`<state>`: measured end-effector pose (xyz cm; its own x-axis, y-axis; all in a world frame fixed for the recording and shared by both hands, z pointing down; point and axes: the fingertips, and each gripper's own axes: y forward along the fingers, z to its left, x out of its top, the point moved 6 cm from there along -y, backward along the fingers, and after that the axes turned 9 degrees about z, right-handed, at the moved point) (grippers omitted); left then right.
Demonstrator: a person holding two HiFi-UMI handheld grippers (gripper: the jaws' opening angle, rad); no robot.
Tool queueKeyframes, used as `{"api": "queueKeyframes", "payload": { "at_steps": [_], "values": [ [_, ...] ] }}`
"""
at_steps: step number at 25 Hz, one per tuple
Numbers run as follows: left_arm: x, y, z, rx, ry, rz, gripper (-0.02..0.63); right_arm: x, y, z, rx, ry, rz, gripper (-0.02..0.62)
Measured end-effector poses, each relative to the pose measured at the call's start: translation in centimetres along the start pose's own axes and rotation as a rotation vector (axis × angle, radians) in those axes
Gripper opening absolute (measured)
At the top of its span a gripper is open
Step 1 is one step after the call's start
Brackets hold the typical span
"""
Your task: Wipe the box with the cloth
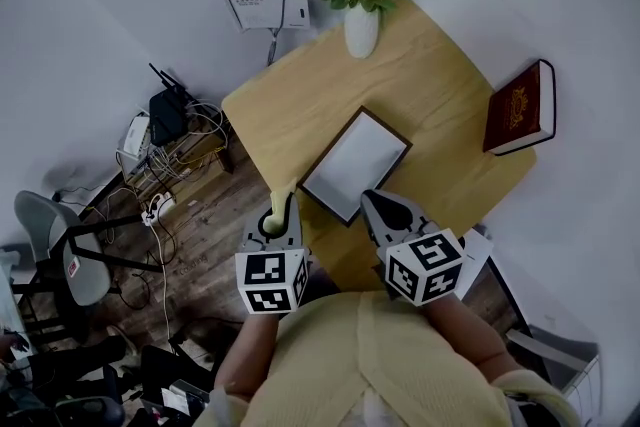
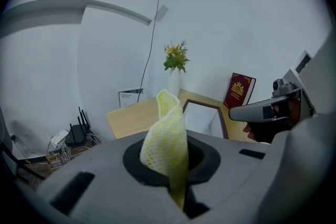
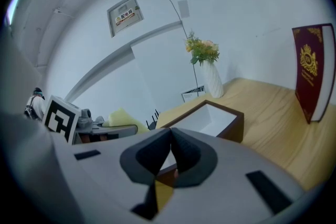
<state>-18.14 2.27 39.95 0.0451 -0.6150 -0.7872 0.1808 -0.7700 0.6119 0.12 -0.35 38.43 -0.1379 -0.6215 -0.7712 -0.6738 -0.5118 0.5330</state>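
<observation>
A shallow open box point(image 1: 355, 164) with a dark brown rim and white inside lies on the wooden table point(image 1: 300, 95); it also shows as the box point(image 2: 206, 117) and the box point(image 3: 210, 119). My left gripper point(image 1: 281, 215) is shut on a pale yellow knitted cloth point(image 2: 165, 147), which sticks up between its jaws, just off the table's near-left edge. The cloth point(image 1: 281, 197) peeks above that gripper in the head view. My right gripper point(image 1: 385, 212) hovers at the box's near corner, its jaws closed together with nothing between them.
A white vase of flowers point(image 1: 361, 25) stands at the table's far corner. A dark red book point(image 1: 520, 110) stands upright at the right edge. Routers and cables point(image 1: 165, 130) clutter the floor at left, beside a grey chair point(image 1: 50, 235).
</observation>
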Motion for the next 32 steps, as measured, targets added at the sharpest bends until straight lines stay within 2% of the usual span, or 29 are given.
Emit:
{"api": "queueKeyframes", "payload": {
  "at_steps": [13,20,26,32],
  "values": [
    [-0.7,0.2,-0.9,-0.025,-0.001,0.028,0.025,-0.3,0.0,-0.4,-0.025,-0.004,-0.002,0.029],
    [-1.3,0.5,-1.6,-0.050,0.003,0.047,0.025,0.0,-0.3,-2.0,-0.074,0.023,-0.021,0.029],
    [-1.5,0.9,-2.0,-0.055,0.007,0.055,0.025,1.1,-0.3,-4.4,-0.168,-0.106,-0.017,0.031],
    [-2.0,1.1,-2.2,-0.041,-0.003,0.071,0.025,3.0,0.2,-7.9,-0.267,-0.182,-0.012,0.032]
  ]
}}
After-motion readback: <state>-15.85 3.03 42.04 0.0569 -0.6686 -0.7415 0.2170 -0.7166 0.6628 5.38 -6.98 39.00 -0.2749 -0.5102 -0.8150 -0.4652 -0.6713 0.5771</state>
